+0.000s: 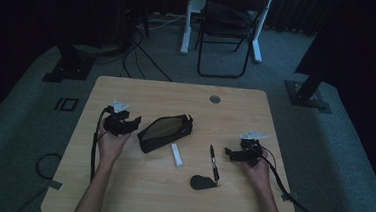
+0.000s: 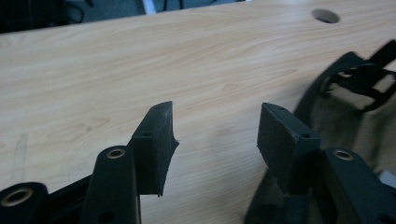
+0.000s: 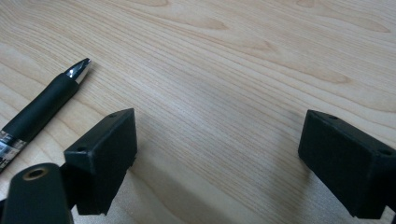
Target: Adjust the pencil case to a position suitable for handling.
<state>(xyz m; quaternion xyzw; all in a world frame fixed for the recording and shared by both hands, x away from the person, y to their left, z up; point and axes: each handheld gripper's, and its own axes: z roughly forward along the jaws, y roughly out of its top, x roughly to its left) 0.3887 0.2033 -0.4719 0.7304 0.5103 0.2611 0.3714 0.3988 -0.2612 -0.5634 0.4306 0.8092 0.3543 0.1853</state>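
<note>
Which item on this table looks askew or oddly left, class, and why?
The dark pencil case lies slanted across the table with its top open. A white tube, a black pen and a dark rounded object lie scattered loose beside it. Nothing looks spilled or damaged.

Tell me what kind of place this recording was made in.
Probably an office or lab room set up for recording, dimly lit. A light wooden table with a cable hole stands on grey carpet; a black folding chair sits behind it, and cables trail across the floor.
</note>
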